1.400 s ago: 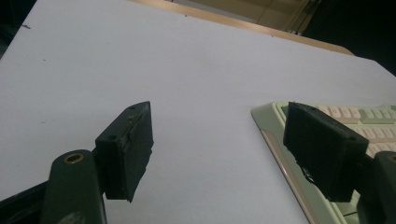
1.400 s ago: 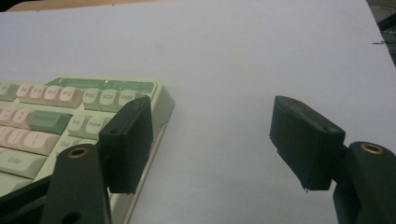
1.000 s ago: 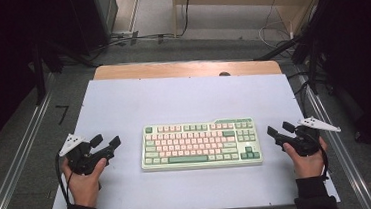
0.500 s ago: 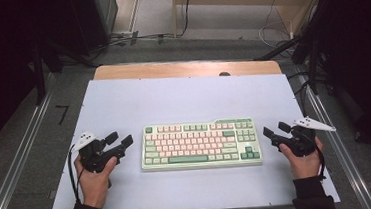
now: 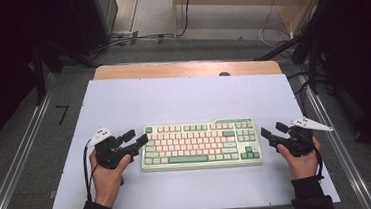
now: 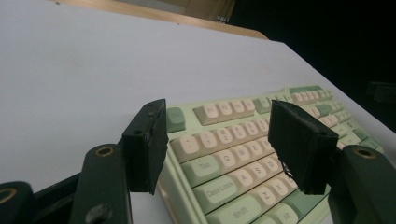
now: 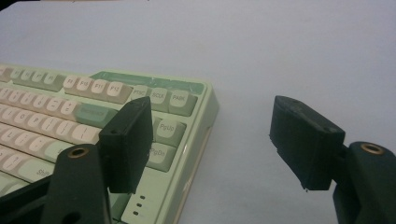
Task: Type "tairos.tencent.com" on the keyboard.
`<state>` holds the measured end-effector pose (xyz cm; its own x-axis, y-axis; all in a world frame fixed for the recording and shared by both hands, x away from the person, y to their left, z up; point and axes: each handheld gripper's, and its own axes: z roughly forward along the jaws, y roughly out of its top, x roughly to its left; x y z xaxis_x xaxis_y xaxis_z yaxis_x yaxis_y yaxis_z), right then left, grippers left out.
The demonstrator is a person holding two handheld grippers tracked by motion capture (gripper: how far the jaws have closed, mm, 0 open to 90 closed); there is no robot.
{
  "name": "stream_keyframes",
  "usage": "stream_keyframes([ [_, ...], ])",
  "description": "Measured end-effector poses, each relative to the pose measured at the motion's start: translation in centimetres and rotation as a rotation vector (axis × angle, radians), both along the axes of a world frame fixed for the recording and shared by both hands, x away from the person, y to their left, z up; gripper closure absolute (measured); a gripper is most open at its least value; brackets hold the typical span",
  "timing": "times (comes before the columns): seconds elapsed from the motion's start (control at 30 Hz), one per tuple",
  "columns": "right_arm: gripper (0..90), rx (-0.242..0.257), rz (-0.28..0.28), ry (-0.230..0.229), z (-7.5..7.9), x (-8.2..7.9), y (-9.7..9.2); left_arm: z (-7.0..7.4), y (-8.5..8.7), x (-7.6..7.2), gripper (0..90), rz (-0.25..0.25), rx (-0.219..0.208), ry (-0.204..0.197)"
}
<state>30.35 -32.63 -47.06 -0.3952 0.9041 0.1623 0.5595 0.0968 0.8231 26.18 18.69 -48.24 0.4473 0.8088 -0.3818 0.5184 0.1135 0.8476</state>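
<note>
A mint-green keyboard (image 5: 201, 144) with cream and pink keys lies flat on the white table top (image 5: 183, 99), toward the near side. My left gripper (image 5: 137, 137) is at the keyboard's left end, its tips level with the top-left corner. Its jaws have just been closing and still stand apart; they press on nothing. In the left gripper view the left gripper (image 6: 224, 140) frames the keyboard (image 6: 243, 163) around the Tab and Caps Lock keys. My right gripper (image 5: 270, 129) is open just off the right end. In the right gripper view the right gripper (image 7: 215, 144) has the keyboard (image 7: 177, 112) by its left jaw.
A wooden strip (image 5: 185, 68) runs along the table's far edge. Metal rails (image 5: 20, 162) flank the table on both sides. Dark stands and cables (image 5: 133, 38) sit on the floor beyond. White surface stretches behind the keyboard and in front of it.
My left gripper has slid right, from well clear of the keyboard up to its left end, and its jaws have narrowed. The right gripper has hardly moved. The keyboard has stayed put.
</note>
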Motion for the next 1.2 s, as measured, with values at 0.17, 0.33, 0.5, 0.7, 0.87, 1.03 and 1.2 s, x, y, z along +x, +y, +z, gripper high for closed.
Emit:
stream_keyframes([
  [0.17, 28.6, -0.002, 0.007, 0.004, -0.1, 0.0, 0.2, -0.1, -2.2, 0.5, 44.0, -0.045, 0.027, 0.005],
  [0.33, 28.8, -0.002, 0.01, 0.009, -0.2, 0.1, 0.2, 0.1, -3.8, 1.0, 56.4, -0.076, 0.054, 0.019],
  [0.5, 28.9, 0.002, 0.011, 0.012, -0.2, 0.1, 0.2, 0.0, -4.9, 1.8, 72.3, -0.108, 0.053, 0.076],
  [0.7, 29.1, 0.001, 0.015, 0.015, -0.3, 0.1, 0.3, -0.1, -6.5, 2.3, 86.7, -0.167, 0.088, 0.098],
  [0.87, 29.1, -0.002, 0.021, 0.015, -0.3, 0.1, 0.5, 0.0, -8.1, 2.8, 90.0, -0.208, 0.122, 0.11],
  [1.03, 29.2, 0.0, 0.026, 0.016, -0.3, 0.1, 0.5, -0.3, -9.7, 3.3, 90.0, -0.234, 0.17, 0.134],
  [1.2, 29.1, 0.002, 0.029, 0.016, -0.3, 0.1, 0.5, -0.4, -10.5, 3.6, 90.0, -0.23, 0.227, 0.153],
])
